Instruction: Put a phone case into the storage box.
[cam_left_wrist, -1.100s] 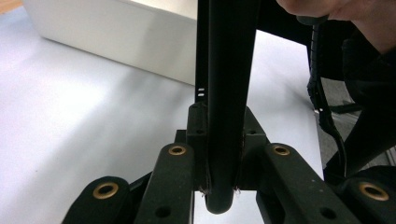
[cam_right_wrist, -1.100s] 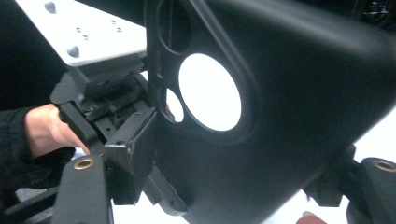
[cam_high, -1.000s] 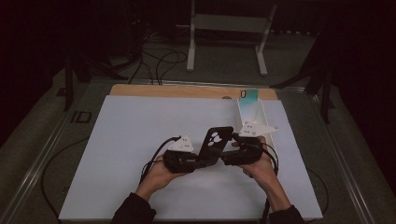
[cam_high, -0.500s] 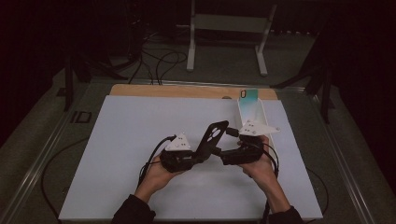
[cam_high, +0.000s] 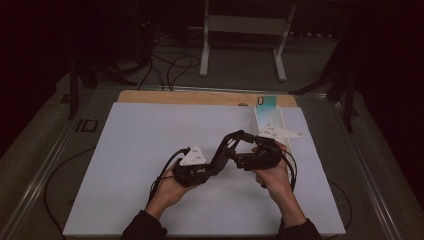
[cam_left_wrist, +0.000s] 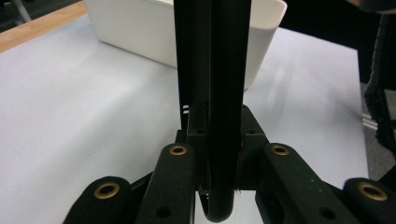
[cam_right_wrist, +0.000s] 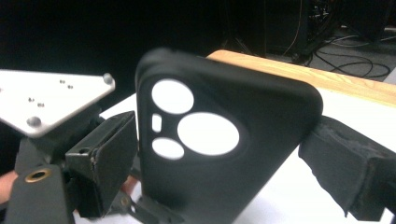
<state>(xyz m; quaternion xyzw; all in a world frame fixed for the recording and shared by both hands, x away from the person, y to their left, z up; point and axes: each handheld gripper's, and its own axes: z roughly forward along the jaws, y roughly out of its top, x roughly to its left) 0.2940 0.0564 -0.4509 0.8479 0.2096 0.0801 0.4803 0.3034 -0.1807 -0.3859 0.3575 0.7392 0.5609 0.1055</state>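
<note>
The left gripper (cam_high: 220, 155) clamps the black phone case (cam_right_wrist: 219, 149) edge-on; it stands between the right gripper's (cam_right_wrist: 224, 163) wide jaws, which have just been closing.

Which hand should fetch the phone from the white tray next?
Likely right: right gripper sits beside the tray, jaws just closing slightly around the case, while left gripper clamps that case.

Dim room, dark walls. White surface (cam_high: 125, 150) w/ wood strip (cam_high: 200, 97) at far edge. Grey floor (cam_high: 240, 75) behind; white stand (cam_high: 245, 30), black cables (cam_high: 172, 65) trailing.
</note>
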